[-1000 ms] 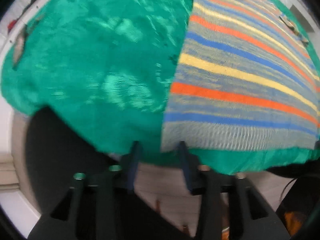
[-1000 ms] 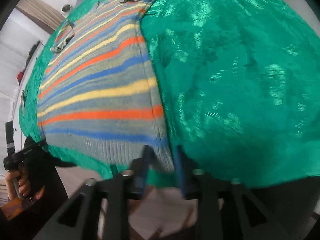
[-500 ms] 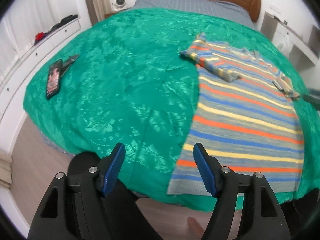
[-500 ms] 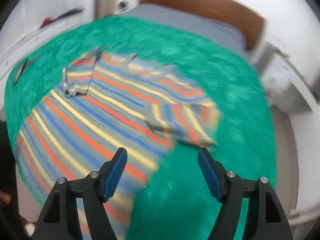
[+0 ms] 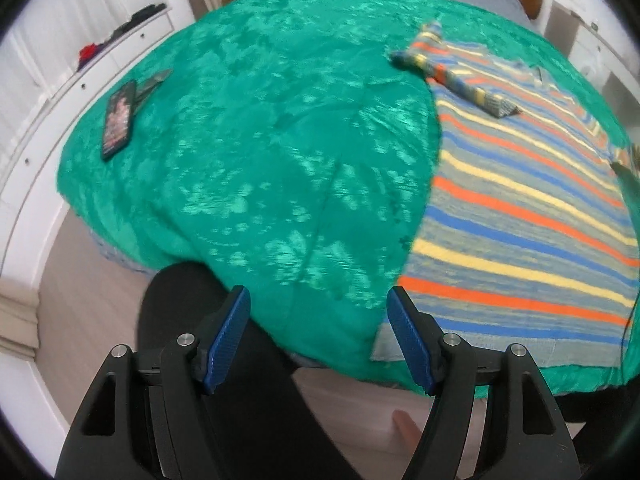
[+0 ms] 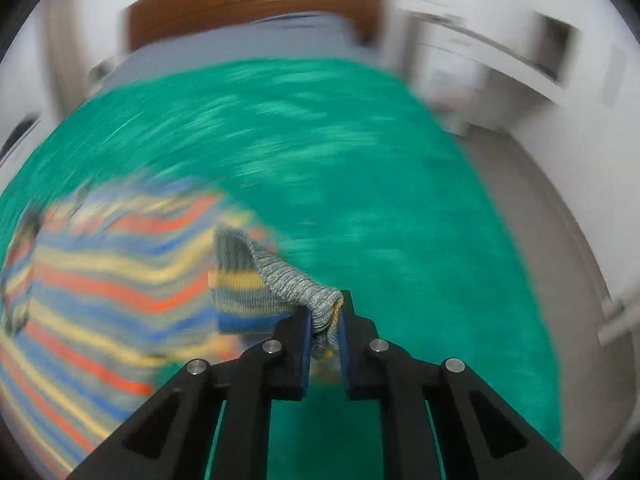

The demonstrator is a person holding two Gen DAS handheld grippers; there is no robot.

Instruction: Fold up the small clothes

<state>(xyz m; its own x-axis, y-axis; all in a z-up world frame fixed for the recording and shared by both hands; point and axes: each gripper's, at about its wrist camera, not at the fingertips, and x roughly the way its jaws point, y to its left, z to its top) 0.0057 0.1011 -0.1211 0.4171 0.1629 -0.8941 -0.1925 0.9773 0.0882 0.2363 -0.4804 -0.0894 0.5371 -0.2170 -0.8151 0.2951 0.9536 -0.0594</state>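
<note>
A home bedroom: bed (image 5: 280,140) with wooden headboard (image 6: 256,8), white drawers (image 5: 60,96).

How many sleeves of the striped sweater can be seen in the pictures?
2. One sleeve lies folded across the striped sweater at its far left corner. The right tool grips the other sleeve, having just closed on it.

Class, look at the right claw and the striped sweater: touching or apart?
Touching. The right wrist view shows the right claw shut, its jaws having just closed on a bunched sleeve of the striped sweater.
</note>
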